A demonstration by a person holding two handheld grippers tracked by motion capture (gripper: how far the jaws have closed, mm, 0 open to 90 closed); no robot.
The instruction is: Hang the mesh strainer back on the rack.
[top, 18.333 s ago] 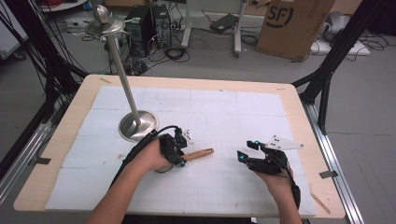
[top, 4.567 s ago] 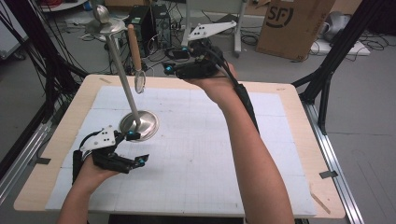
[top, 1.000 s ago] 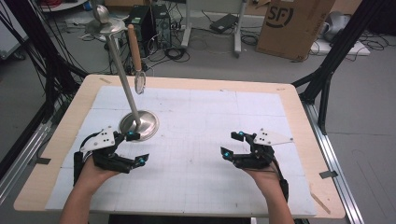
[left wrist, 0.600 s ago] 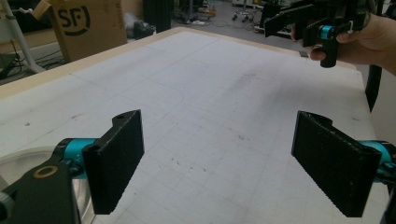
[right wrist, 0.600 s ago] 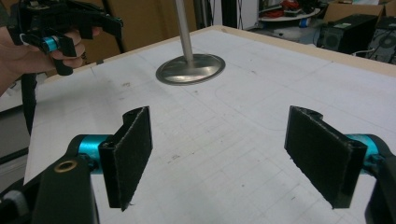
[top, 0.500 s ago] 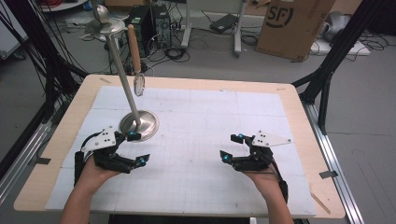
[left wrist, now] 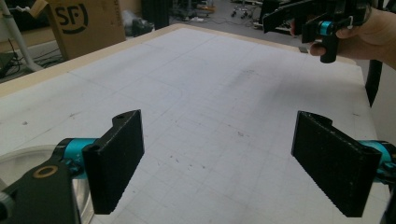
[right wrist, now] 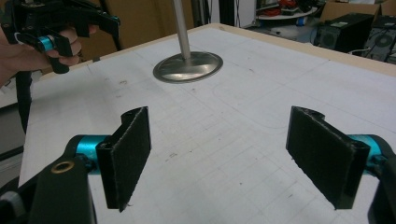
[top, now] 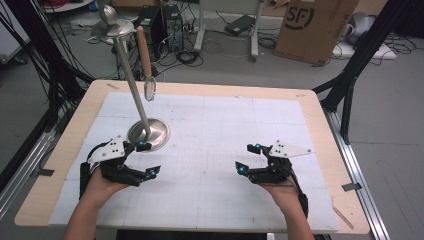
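A metal stand, with a round base [top: 148, 134] and a leaning pole [top: 127, 70], rises at the table's left. A utensil with a wooden handle [top: 144, 50] and a metal head [top: 150, 89] hangs from the stand's top. My left gripper [top: 148, 159] rests open just in front of the base, empty. At the front right my right gripper [top: 248, 157] is open and empty too. In the left gripper view the pads [left wrist: 116, 163] stand wide apart over bare mat, with the right gripper [left wrist: 322, 23] beyond. The right gripper view shows wide pads [right wrist: 126, 158], the base [right wrist: 188, 66] and the left gripper [right wrist: 51, 28].
A white gridded mat [top: 215, 135] covers the wooden table [top: 320, 125]. Behind the table, on the floor, are a cardboard box [top: 315, 22], cables and a computer case [top: 155, 20]. Black frame posts [top: 350, 75] stand at both sides.
The utensil lay on the table at first and now hangs on the stand. My right gripper came down from the stand to the front right. Over the last second it barely shifted.
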